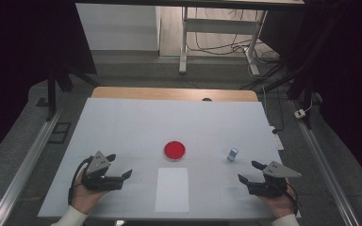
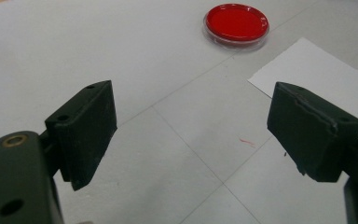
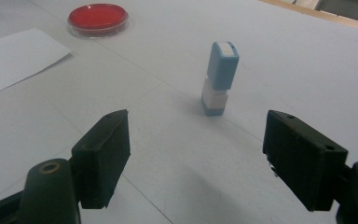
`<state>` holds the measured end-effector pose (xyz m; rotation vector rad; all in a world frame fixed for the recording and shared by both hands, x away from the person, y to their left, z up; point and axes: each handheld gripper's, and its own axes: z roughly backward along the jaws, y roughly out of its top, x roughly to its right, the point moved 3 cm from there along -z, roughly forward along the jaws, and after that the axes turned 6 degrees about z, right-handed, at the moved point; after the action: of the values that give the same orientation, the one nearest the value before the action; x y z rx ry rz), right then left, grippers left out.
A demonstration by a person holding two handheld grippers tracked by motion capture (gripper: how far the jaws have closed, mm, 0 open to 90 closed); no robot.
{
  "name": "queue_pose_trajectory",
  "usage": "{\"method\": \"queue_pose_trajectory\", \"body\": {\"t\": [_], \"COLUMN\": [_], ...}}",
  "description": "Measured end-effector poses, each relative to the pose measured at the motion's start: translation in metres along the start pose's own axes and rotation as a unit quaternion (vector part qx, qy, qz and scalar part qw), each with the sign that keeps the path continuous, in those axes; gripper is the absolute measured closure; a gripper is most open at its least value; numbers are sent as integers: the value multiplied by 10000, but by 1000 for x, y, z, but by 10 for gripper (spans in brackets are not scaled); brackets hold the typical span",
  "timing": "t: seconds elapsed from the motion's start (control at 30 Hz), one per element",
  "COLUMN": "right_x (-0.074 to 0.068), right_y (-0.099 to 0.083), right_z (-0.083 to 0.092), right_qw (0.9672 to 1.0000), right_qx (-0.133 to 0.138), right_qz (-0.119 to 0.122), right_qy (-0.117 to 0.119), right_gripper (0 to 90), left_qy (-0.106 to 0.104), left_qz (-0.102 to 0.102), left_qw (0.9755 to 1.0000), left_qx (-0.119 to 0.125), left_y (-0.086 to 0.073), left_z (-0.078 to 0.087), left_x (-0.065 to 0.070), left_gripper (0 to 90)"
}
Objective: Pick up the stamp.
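Observation:
A round red dish (image 1: 175, 150) under a clear lid sits mid-table; I also see this dish (image 2: 236, 24) ahead of the left jaws and the same dish (image 3: 98, 19) far left of the right jaws. A small blue and white stamp (image 1: 233, 154) stands upright to its right, and that stamp (image 3: 219, 84) rises just ahead of the right jaws. A white paper sheet (image 1: 172, 189) lies near the front edge. My left gripper (image 1: 121, 166) is open at front left, empty. My right gripper (image 1: 248, 171) is open at front right, empty.
The white tabletop (image 1: 136, 122) ends in a wooden strip (image 1: 174, 93) at the back. Metal rails (image 1: 23, 165) run along both sides. A table frame (image 1: 217, 33) and loose cables (image 1: 226, 47) lie on the floor beyond.

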<state>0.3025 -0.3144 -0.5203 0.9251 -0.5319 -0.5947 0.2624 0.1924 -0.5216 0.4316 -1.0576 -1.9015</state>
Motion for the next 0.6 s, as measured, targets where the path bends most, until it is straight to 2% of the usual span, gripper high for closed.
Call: {"method": "queue_pose_trajectory", "body": {"t": [0.17, 0.33, 0.6], "right_x": [3, -1, -3], "right_y": [-3, -2, 0], "right_z": [-4, -5, -5], "right_qw": [9999, 9998, 9999], "right_qx": [-37, -110, -89], "right_qz": [-49, 39, 68], "right_qy": [96, 131, 76], "right_gripper": [242, 247, 258], "left_qy": [-17, -100, -110], "left_qz": [-56, 22, 74], "left_qw": [10000, 9999, 9999], "left_qx": [-55, -19, -18], "left_y": [-2, -2, -2], "left_z": [-1, 1, 1], "left_x": [1, 1, 1], "left_gripper": [160, 160, 160]}}
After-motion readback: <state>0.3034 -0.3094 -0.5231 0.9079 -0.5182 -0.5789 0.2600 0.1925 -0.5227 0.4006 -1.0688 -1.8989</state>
